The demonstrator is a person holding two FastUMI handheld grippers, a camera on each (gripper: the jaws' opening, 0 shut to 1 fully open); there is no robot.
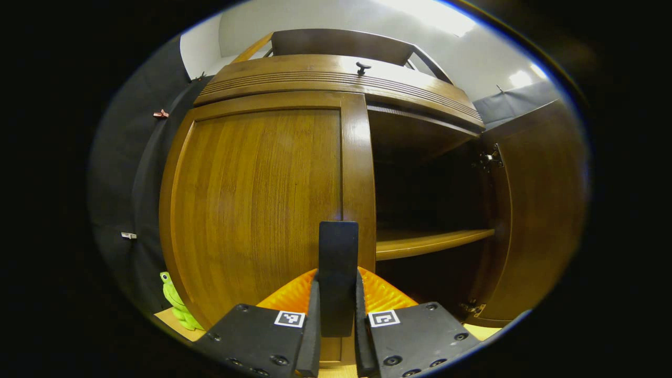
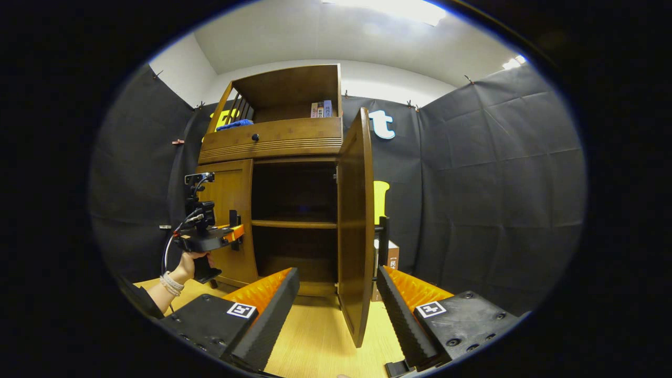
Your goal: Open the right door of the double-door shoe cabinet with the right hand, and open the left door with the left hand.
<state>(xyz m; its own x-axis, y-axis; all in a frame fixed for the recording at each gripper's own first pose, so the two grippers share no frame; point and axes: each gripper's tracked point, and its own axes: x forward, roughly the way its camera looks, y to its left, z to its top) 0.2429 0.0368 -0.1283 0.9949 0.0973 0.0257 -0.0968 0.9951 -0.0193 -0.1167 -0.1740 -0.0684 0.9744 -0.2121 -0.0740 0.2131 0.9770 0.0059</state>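
Left claw (image 1: 338,315) beside green toy (image 1: 177,303)

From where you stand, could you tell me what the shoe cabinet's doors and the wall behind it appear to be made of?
The left door and right door look like wood or wood veneer: brown with vertical grain and a glossy, probably lacquered sheen. The booth wall looks like matte black cloth, creased and clipped up along its top edge.
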